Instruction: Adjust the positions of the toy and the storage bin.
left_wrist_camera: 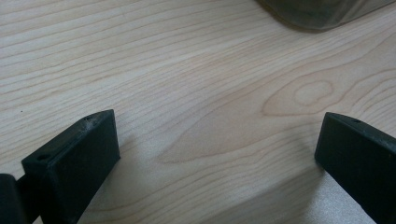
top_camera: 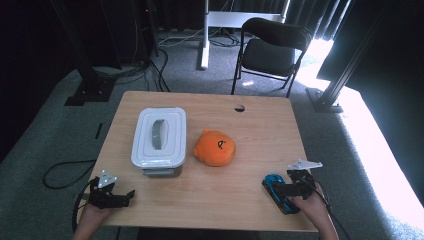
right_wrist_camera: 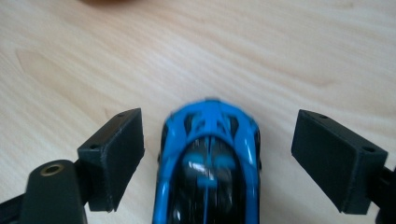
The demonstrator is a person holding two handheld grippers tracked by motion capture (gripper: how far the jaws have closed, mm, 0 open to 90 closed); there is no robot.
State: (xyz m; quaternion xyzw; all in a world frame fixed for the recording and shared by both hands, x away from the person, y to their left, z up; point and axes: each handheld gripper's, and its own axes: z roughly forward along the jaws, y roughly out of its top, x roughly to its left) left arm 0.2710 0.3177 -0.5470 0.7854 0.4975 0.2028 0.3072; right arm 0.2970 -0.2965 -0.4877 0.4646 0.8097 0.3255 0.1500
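The right tool stands open around the toy car, not gripping, so a careless nudge may roll it off the tabletop.

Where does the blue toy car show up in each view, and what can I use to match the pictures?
High view: blue toy car at the table's near right edge, beside the right gripper.
Left gripper view: no car here; bare wood between open jaws, with a grey container's corner at top.
Right gripper view: car at bottom centre, between the open jaws, with gaps on both sides.
Shared landmark: the light wooden table.
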